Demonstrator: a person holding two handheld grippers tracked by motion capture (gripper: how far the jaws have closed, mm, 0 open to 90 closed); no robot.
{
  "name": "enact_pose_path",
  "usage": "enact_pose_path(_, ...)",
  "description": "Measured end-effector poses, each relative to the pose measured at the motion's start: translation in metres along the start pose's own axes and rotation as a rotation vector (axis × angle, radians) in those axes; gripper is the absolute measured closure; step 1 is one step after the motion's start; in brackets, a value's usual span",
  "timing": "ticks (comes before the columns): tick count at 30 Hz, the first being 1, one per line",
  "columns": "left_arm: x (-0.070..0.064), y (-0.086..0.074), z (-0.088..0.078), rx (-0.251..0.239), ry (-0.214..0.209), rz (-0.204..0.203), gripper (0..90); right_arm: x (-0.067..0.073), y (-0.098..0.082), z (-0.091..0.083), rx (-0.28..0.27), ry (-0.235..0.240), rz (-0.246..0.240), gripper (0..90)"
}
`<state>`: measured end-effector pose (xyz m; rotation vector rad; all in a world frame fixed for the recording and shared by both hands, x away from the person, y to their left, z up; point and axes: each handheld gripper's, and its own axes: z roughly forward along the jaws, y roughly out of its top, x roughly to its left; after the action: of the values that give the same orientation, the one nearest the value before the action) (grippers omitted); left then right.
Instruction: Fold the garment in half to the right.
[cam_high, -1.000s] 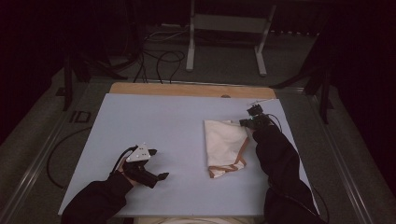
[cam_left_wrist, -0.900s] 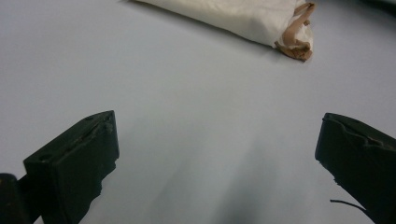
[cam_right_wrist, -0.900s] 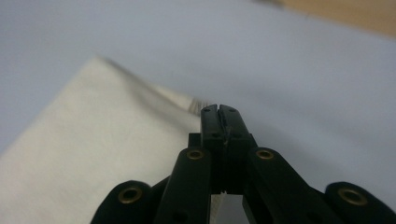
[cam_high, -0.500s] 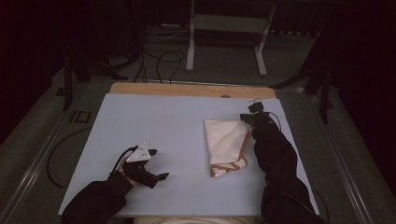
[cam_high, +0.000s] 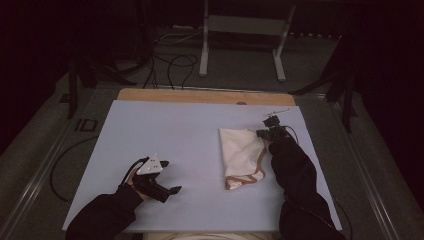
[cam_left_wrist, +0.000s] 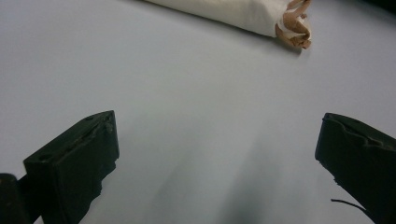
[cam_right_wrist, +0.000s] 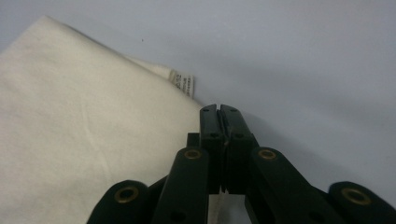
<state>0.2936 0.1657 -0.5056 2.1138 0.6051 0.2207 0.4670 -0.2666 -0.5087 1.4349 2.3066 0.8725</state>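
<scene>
A folded cream cloth (cam_high: 242, 152) with brown trim at its near end lies right of centre on the pale blue board (cam_high: 175, 130). My right gripper (cam_high: 265, 132) sits low at the cloth's far right corner, jaws pressed together on the cloth's edge. In the right gripper view, the right gripper (cam_right_wrist: 219, 109) meets the cloth (cam_right_wrist: 84, 130) just beside a small sewn label (cam_right_wrist: 186, 85). My left gripper (cam_high: 170, 176) rests at the near left of the board, open and holding nothing. In the left gripper view, the left gripper (cam_left_wrist: 217, 154) spans bare board, with the cloth (cam_left_wrist: 233, 11) farther off.
A wooden strip (cam_high: 200, 95) runs along the board's far edge. Behind it on the dark floor stand a metal frame's legs (cam_high: 240, 45) and loose cables (cam_high: 170, 65). A cable (cam_high: 60, 165) lies off the board's left side.
My right gripper has sunk a little toward the board with the cloth's far right corner, which now lies flatter. The left gripper has stayed in place.
</scene>
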Motion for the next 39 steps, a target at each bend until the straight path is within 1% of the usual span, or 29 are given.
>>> enact_pose_path(3,0.0,0.0,0.0,0.004,0.001,0.003,0.1,0.001,-0.002,0.002,0.002,-0.005,-0.007,88.9)
enact_pose_path(5,0.0,0.0,0.0,0.006,0.001,0.005,0.1,0.0,-0.003,0.002,0.0,-0.003,0.003,87.0)
enact_pose_path(6,-0.001,0.0,0.0,0.007,0.003,0.007,0.1,-0.001,-0.002,0.002,0.002,-0.011,-0.002,84.8)
enact_pose_path(7,-0.001,0.0,0.0,0.007,0.002,0.007,0.1,-0.001,-0.002,0.001,0.003,-0.021,-0.005,84.8)
enact_pose_path(10,-0.001,0.0,0.0,0.005,0.003,0.01,0.1,-0.005,0.001,-0.003,-0.009,-0.05,0.009,82.3)
enact_pose_path(14,-0.001,0.001,0.0,0.004,0.002,0.01,0.1,-0.009,0.006,-0.009,-0.054,-0.052,0.047,76.3)
enact_pose_path(15,-0.001,0.001,0.0,0.004,0.001,0.01,0.1,-0.01,0.008,-0.01,-0.067,-0.041,0.057,73.9)
enact_pose_path(18,-0.001,0.001,0.0,0.003,0.0,0.01,0.1,-0.009,0.01,-0.008,-0.069,-0.017,0.061,70.3)
enact_pose_path(22,-0.002,0.001,0.0,0.002,-0.001,0.011,0.1,-0.006,0.008,0.002,-0.024,0.005,0.06,70.3)
enact_pose_path(26,-0.001,0.001,0.0,0.003,-0.002,0.01,0.1,-0.005,0.004,0.01,0.011,0.026,0.057,73.1)
enact_pose_path(28,-0.002,0.001,0.0,0.003,-0.002,0.011,0.1,-0.004,0.004,0.009,0.015,0.038,0.055,79.6)
enact_pose_path(29,-0.002,0.001,0.0,0.003,-0.003,0.011,0.1,-0.002,0.005,0.01,0.019,0.038,0.04,82.7)
enact_pose_path(30,-0.002,0.001,0.0,0.003,-0.003,0.011,0.1,-0.002,0.005,0.01,0.019,0.038,0.04,82.7)
enact_pose_path(31,-0.002,0.001,0.0,0.004,-0.003,0.013,0.1,0.0,0.006,0.01,0.023,0.038,0.026,85.9)
enact_pose_path(32,-0.002,0.001,0.0,0.003,-0.002,0.01,0.1,0.006,0.009,0.01,0.032,0.004,-0.02,88.4)
enact_pose_path(33,-0.001,0.001,0.0,0.001,-0.002,0.01,0.1,0.007,0.011,0.009,0.021,-0.005,-0.027,88.6)
enact_pose_path(35,-0.001,0.001,-0.001,0.0,-0.001,0.011,0.1,0.009,0.014,0.004,-0.022,-0.026,-0.036,88.7)
enact_pose_path(38,-0.001,0.001,-0.001,0.0,0.0,0.01,0.1,0.011,0.018,-0.006,-0.096,-0.046,-0.032,88.8)
enact_pose_path(39,-0.001,0.001,-0.001,-0.001,0.0,0.009,0.1,0.011,0.02,-0.009,-0.111,-0.052,-0.036,88.8)
